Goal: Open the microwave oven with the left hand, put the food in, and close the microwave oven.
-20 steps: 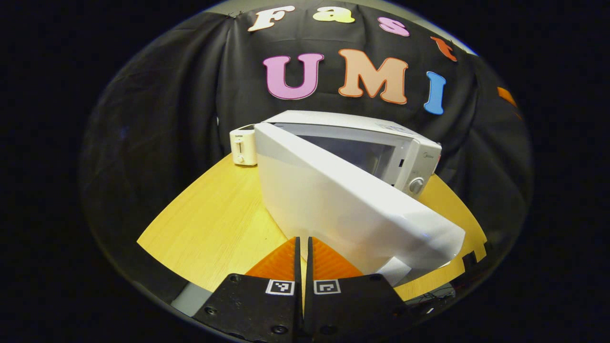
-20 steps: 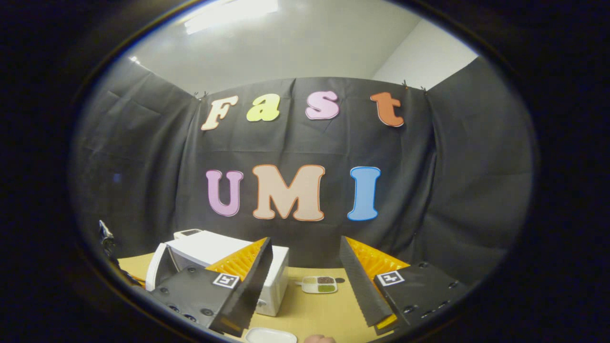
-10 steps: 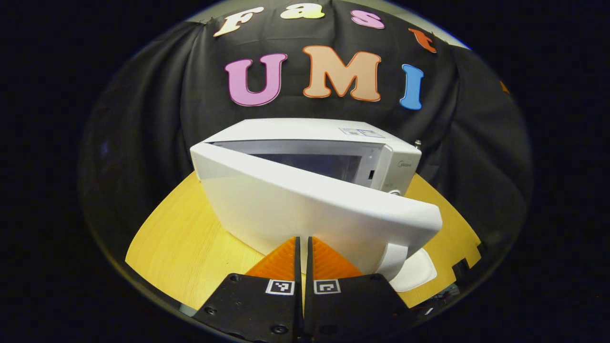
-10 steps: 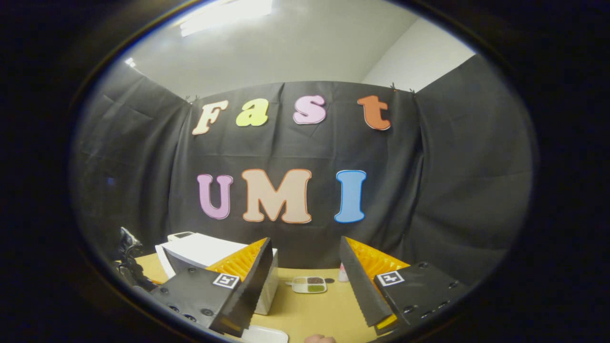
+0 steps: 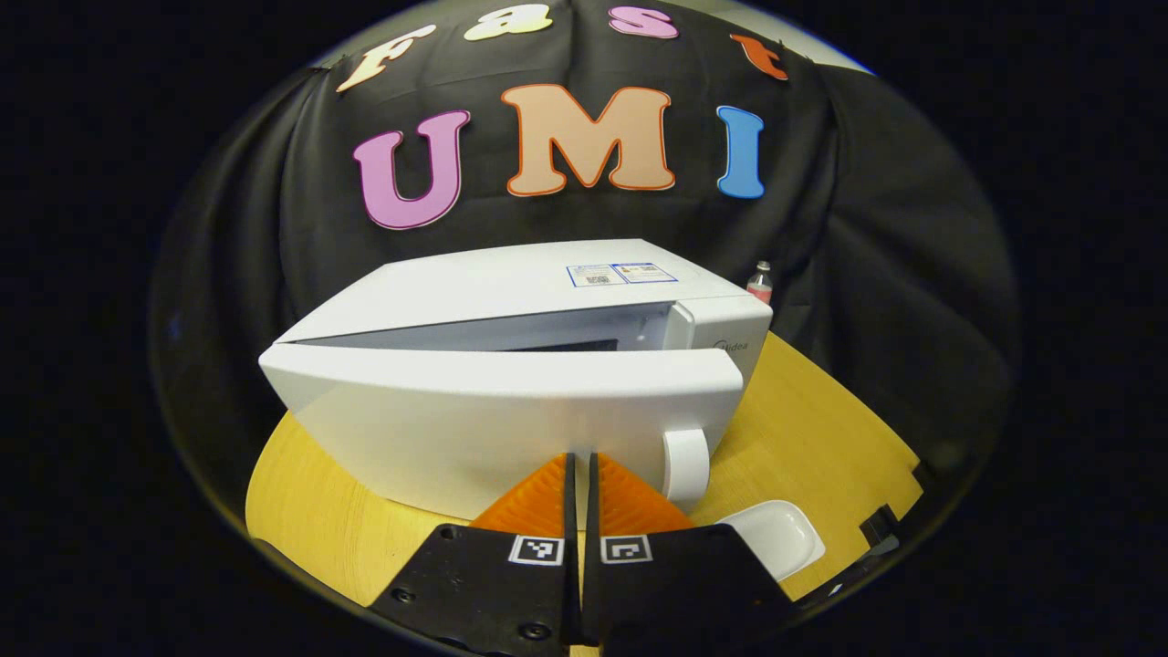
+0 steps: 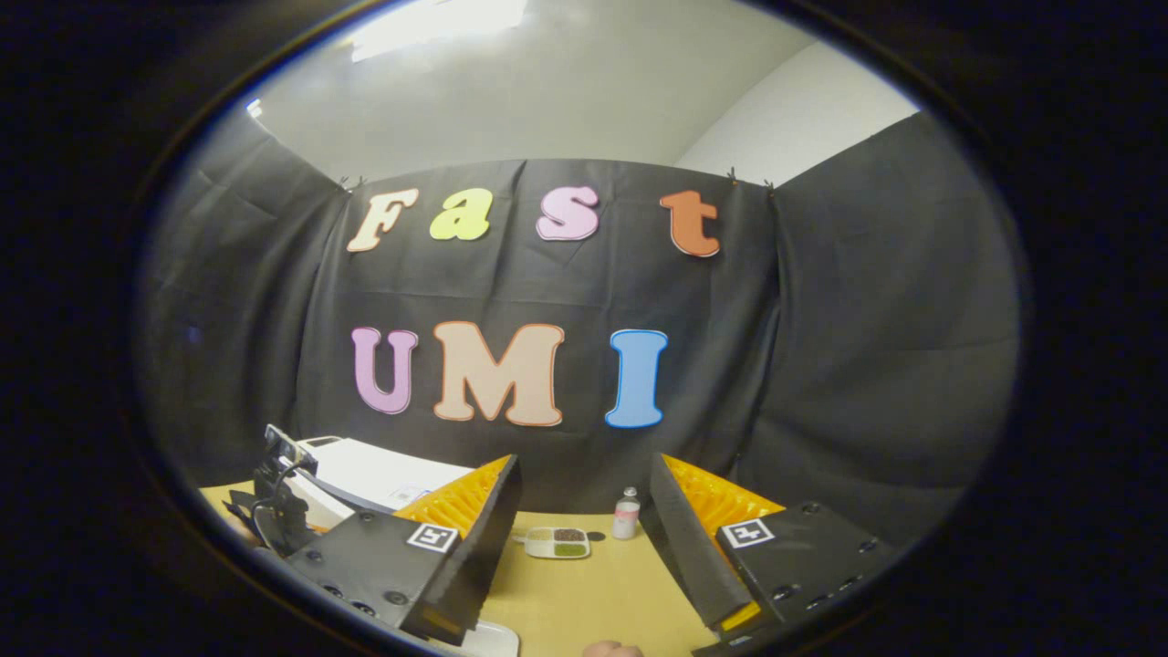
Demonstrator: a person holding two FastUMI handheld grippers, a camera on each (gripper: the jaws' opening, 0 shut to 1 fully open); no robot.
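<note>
In the left gripper view, the left tool [image 5: 578, 474] is sitting with its two fingers pressed together, nothing between them, its tips lying right at the lower front of the microwave door [image 5: 493, 424]; whether they are touching it cannot be told. The white microwave oven [image 5: 511, 292] is standing on the yellow wooden table [image 5: 821, 438], and its door is hanging slightly ajar, a narrow gap showing along the top edge between door and body. A white cylindrical knob-like part [image 5: 686, 465] is showing at the door's lower right corner. Just to the right of the fingers, a white dish [image 5: 776, 537] is resting on the table. A small bottle [image 5: 759, 281] is standing behind the oven's right corner, near the cloth wall. In the right gripper view, the right tool [image 6: 579, 538] is hovering with its fingers spread wide apart, holding nothing. Between them, farther off on the table, a divided tray of food [image 6: 555, 542] is lying just beside the small bottle [image 6: 626, 514]. At the left of that view, the microwave oven [image 6: 374, 474] is showing with the other tool [image 6: 278, 511] in front of it.
</note>
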